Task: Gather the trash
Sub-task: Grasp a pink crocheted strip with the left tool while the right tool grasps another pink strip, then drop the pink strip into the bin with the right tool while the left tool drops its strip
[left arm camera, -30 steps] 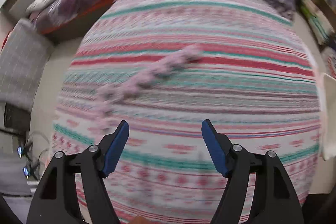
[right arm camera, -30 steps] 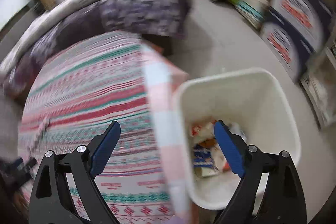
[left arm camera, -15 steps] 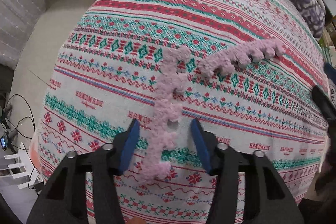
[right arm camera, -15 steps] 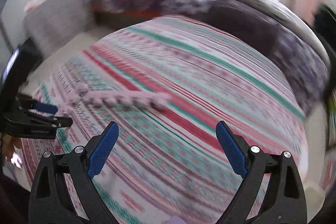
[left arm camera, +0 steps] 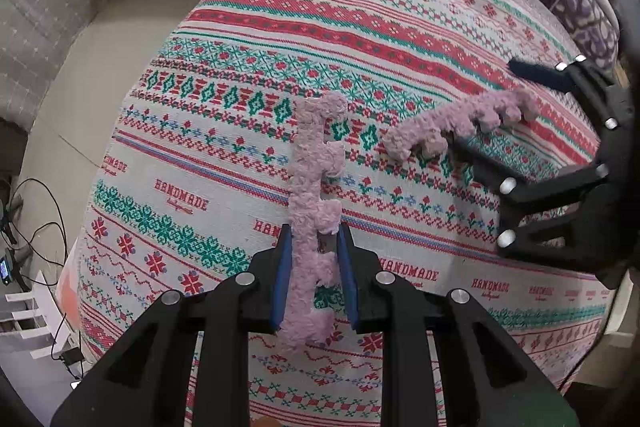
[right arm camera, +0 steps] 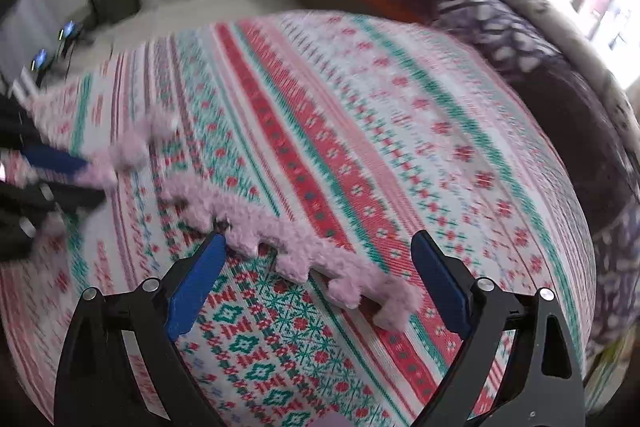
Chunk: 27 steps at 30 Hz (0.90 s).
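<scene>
- Now our left hand-held gripper [left arm camera: 311, 273] has its jaws closing on the near pink fuzzy strip [left arm camera: 314, 211], whose near end lies between the blue pads; they sit right at its edges, and we judge the grip not yet firm.
- Our right hand-held gripper [right arm camera: 318, 277] stands wide open with nothing held, its jaws straddling the second pink fuzzy strip [right arm camera: 280, 231] just beyond them.
- Both strips lie flat on the patterned cloth of the tabletop [left arm camera: 400, 27], close to each other but apart.
- Risk, as we judge it: the soft, notched strip could fold or slip out if the left pads catch only a tab, and pads pressed low could pinch the cloth and drag it.
- In the left wrist view the near strip's long axis runs from near to far, straight out from the left hand-held gripper.
- There the second strip runs crosswise, rising toward the far right, tabs facing near.
</scene>
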Available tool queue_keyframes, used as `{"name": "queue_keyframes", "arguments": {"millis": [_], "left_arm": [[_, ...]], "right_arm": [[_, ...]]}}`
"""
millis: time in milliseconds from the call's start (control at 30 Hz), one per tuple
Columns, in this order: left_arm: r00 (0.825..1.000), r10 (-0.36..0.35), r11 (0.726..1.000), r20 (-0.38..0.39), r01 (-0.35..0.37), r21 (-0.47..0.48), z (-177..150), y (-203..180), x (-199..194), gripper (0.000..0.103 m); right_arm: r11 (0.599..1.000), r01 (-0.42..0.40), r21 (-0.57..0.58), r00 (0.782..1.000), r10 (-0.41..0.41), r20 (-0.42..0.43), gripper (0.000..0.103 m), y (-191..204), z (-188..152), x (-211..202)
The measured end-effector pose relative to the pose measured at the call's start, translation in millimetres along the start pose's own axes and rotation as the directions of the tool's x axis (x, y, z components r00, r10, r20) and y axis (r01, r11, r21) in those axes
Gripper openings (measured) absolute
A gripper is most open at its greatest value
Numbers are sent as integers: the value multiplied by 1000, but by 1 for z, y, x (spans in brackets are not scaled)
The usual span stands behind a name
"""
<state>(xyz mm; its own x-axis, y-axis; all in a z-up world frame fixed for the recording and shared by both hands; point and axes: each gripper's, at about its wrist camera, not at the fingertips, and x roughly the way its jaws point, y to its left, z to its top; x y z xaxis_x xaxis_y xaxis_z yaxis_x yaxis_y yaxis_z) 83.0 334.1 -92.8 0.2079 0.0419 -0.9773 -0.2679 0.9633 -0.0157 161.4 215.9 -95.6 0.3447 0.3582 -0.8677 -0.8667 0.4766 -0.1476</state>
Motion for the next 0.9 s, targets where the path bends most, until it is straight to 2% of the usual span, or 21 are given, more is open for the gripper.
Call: {"name": "queue_keyframes", "arguments": {"millis": [67,100,133,200,233,267,467,600,900], "left_arm": [[1000,-4,1000,4,4,-5,1,0,-3,23],[1000,-3,1000,7,3,-4,1,-2,-4,23],[1000,-1,1000,12,1,-3,3,-3,-6,23],[1000,-3,1000,22,3,-2,5,-2,-12,23],[1000,-2,1000,27,2,-3,5,-5,-16,23],[999,-2,1000,37,2,-6,4,-7,-20,23],[995,-6,1000,98,8,-21,2,-12,-45,23],[991,-13,1000,132,16,-19,-7,-19,-55,23],[979,-44,999,197,42,15,-21,-51,-83,23]], "right_arm": [[999,-37,19,999,37,-1,81,-6,-2,-1],[996,-68,52,998,68,-3,66,-10,-3,-2],[993,-81,83,997,81,-4,57,-15,-4,-2],[992,-54,112,999,54,-2,46,-18,-8,-6],[988,-43,146,999,44,-2,28,-20,-11,-9],[982,-41,182,999,42,-1,29,-23,-14,-13],[919,77,386,996,-85,4,27,-44,-45,-44],[835,112,539,990,-141,13,27,-54,-66,-76],[703,156,694,976,-219,2,28,-64,-99,-125]]}}
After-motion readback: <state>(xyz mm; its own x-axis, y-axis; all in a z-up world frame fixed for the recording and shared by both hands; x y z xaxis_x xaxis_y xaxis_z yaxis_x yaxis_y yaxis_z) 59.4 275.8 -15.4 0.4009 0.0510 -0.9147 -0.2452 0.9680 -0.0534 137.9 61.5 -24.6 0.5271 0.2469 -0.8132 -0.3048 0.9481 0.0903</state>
